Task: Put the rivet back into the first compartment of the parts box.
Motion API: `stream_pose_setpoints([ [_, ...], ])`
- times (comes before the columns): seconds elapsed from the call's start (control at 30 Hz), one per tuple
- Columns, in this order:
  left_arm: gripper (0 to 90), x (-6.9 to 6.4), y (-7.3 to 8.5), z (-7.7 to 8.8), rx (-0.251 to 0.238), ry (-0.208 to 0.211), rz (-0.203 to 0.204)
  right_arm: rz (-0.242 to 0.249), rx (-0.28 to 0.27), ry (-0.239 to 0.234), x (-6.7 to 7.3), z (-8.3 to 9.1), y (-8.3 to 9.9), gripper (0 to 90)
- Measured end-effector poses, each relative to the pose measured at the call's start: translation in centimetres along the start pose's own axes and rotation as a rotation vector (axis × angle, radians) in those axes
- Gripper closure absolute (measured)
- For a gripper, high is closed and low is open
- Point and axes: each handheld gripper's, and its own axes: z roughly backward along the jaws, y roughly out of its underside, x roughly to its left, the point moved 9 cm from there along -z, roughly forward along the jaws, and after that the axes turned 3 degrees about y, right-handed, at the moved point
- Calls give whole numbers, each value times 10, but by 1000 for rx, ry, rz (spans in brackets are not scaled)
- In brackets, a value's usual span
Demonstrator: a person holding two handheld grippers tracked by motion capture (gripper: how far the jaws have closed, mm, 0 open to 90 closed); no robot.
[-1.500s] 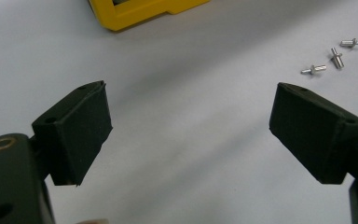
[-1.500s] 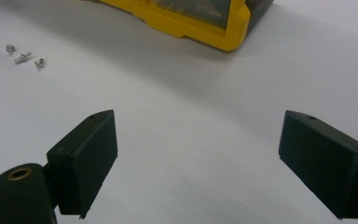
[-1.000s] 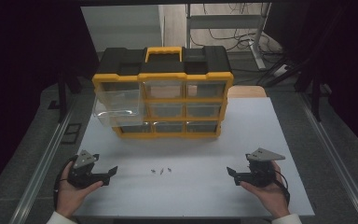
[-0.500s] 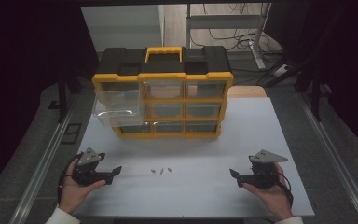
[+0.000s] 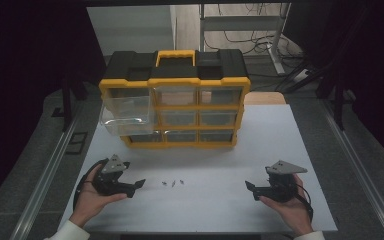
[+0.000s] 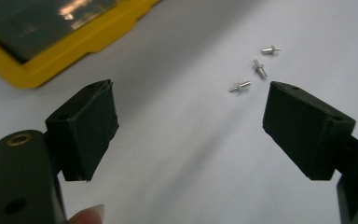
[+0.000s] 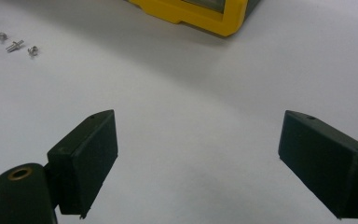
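Three small silver screws (image 5: 172,183) lie together on the white table, between my two hands. A yellow and black organizer case (image 5: 175,105) with clear drawers stands behind them, and its upper left drawer (image 5: 127,116) is pulled out. My left gripper (image 5: 137,189) rests low at the front left, open and empty, its jaws pointing at the screws (image 6: 254,67). At the front right my right gripper (image 5: 250,190) is also open and empty, aimed left, with the screws (image 7: 16,44) far off at the upper left of its view.
The white table top (image 5: 260,145) ends close in front of both hands. Metal rails (image 5: 50,170) run along its left and right sides. Behind the case is a frame with cables (image 5: 240,20). The case's yellow base (image 7: 200,14) lies ahead of the right gripper.
Both hands have shifted slightly. The left gripper has edged down and a little right, and the right gripper has drifted slightly toward the front. Both stay open.
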Motion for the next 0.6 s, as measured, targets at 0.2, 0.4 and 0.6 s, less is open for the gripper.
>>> stream_pose_setpoints([
  [0.2,193,-6,-6,-16,57,39,-39,0,4,0,0,-1,1,121],
  [0.4,189,-11,-10,-33,108,66,-84,-3,8,2,-1,-1,2,121],
  [0.6,191,-18,-15,-51,146,92,-126,-2,12,8,-1,-1,3,121],
])
